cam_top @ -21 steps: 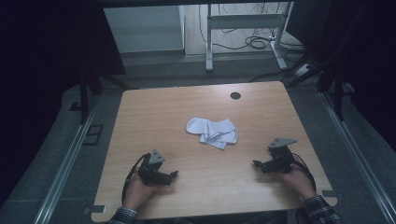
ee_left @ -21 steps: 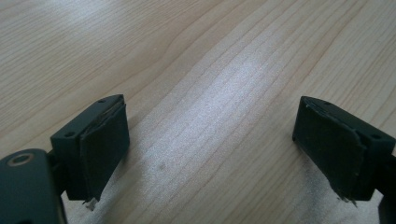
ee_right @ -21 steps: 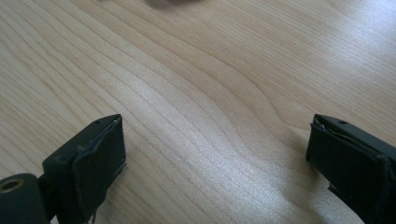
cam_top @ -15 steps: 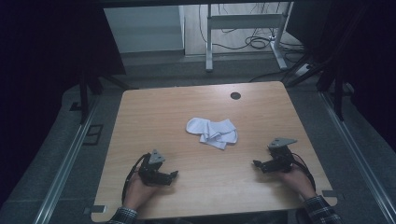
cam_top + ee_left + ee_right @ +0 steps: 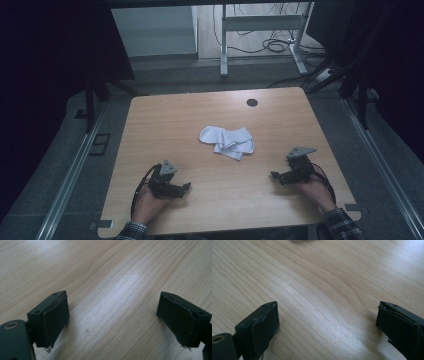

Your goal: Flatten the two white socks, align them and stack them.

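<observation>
Nothing has moved since the earlier frames. Both hands rest on the near edge of the wooden table (image 5: 150, 125). Left gripper (image 5: 186, 188) and right gripper (image 5: 274, 176) have jaws spread wide, holding nothing, over bare wood. A crumpled white cloth (image 5: 227, 142) lies mid-table, between and beyond them, well apart from both.

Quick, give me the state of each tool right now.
Left tool: open, nothing between its jaws, bare wooden table beneath.
Right tool: open, holding nothing, apart from the white cloth.
</observation>
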`<state>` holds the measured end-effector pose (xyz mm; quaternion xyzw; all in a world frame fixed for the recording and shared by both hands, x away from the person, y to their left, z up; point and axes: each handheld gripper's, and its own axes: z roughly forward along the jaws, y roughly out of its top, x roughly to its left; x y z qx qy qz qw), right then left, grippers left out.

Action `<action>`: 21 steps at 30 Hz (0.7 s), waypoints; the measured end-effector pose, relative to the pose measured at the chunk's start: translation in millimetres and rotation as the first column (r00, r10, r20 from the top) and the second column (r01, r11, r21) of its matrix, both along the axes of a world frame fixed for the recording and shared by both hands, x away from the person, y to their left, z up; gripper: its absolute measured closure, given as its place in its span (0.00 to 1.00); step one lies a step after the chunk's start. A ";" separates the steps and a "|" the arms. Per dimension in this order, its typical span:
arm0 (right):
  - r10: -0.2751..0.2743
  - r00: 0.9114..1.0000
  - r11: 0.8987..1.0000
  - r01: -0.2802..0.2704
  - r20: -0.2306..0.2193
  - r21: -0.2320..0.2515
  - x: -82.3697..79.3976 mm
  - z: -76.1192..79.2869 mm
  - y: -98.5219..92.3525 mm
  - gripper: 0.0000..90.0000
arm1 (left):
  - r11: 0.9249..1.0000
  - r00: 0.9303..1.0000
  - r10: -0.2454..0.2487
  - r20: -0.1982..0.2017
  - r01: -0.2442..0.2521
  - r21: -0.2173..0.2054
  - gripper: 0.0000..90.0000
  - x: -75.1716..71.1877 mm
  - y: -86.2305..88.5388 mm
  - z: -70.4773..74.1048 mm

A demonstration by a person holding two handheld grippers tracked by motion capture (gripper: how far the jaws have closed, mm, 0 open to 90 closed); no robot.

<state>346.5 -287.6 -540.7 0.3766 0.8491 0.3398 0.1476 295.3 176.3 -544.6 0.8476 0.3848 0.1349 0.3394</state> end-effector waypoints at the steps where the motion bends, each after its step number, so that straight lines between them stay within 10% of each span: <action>1: 0.002 1.000 1.000 -0.002 -0.002 -0.006 0.3 0.5 0.2 0.05 | 1.000 1.000 0.000 0.000 0.000 0.000 0.12 0.1 0.0 0.0; 21: 0.040 0.999 0.999 -0.040 0.007 0.005 -3.4 11.9 7.6 0.06 | 1.000 1.000 0.000 0.000 0.000 0.000 0.12 0.1 -0.1 0.0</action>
